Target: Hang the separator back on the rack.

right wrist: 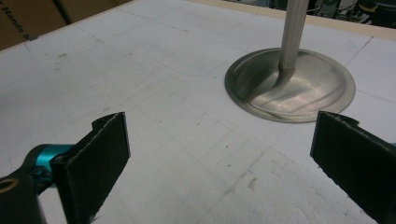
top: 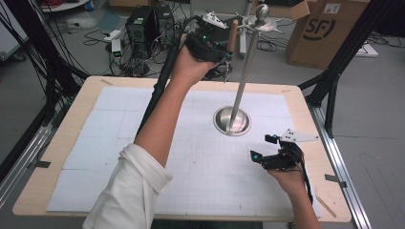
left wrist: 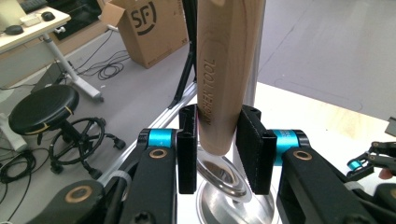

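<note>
Left claw [left wrist: 216, 156]: closed on the wooden handle [left wrist: 223, 79] of a utensil; I hold it raised at the far side of the counter [top: 52, 157], beside the top of the stand [top: 244, 71].
Handle: upright between my pads, its lower end just above the stand's steel base [top: 232, 120] as the left gripper view looks down.
Step, as I judge it: hanging the utensil on one of the hooks [top: 274, 25] at the stand's top.
Doing it well: I'd keep the handle vertical, move slowly toward a free hook, and not let go until the weight hangs on it; a knock on the pole could tip the stand.
Right claw [right wrist: 219, 154]: jaws wide, nothing between them, low over the counter near the base; I'd leave it ready to steady that base.
Writing: "KITCHEN TOOL" runs along the handle; "SF" is printed on the box [top: 325, 28] on the floor beyond.
</note>
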{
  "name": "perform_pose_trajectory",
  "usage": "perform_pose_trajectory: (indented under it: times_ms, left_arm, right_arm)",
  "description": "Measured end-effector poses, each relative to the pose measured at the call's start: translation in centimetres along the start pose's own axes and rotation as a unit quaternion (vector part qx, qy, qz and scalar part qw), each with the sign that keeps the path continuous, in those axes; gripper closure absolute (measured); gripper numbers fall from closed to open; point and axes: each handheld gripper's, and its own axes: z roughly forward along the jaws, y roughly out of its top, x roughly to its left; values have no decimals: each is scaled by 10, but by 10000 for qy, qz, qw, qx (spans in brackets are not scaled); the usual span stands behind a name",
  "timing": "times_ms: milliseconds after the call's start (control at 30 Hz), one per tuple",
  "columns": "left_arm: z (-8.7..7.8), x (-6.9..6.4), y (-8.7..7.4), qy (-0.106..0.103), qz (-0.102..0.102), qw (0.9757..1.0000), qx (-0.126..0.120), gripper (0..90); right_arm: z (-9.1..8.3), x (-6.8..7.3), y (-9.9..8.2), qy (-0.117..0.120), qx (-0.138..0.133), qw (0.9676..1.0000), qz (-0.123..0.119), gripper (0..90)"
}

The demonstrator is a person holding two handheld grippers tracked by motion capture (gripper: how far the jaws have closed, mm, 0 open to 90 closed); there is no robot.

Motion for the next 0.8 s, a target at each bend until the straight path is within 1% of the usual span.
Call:
perform_pose_trajectory:
  times_ms: [67, 100, 300, 500, 533, 567, 667, 733, 800]
  left_arm:
    - [1, 0, 0, 44, 25, 10000, 68, 702]
    - [1, -1, 0, 41, -1, 10000, 45, 701]
    - [1, 0, 0, 21, 10, 10000, 57, 701]
    - [0, 0, -1, -66, -11, 10000, 24, 696]
    - [0, 0, -1, -113, -7, 9999, -2, 693]
    - [0, 0, -1, -162, -50, 9998, -39, 690]
    - [-1, -1, -1, -215, -63, 9997, -39, 657]
    - [-1, -1, -3, -259, -53, 9996, 16, 631]
    - [-1, -1, -6, -251, -77, 9997, 7, 614]
  right_arm:
    - [0, 0, 0, -5, 4, 10000, 1, 33]
    - [0, 0, 0, 1, 8, 10000, 5, 33]
    - [1, 0, 0, 1, 13, 10000, -1, 33]
    - [0, 0, 0, 2, 11, 10000, 19, 33]
    - [0, 0, 0, 8, 7, 10000, 13, 33]
    - [0, -1, 0, 6, 1, 10000, 10, 33]
    - [0, -1, 0, 7, 7, 10000, 10, 33]
    - [-1, -1, 0, -1, -28, 10000, 4, 33]
    - [-3, -1, 1, -7, -57, 10000, 33, 33]
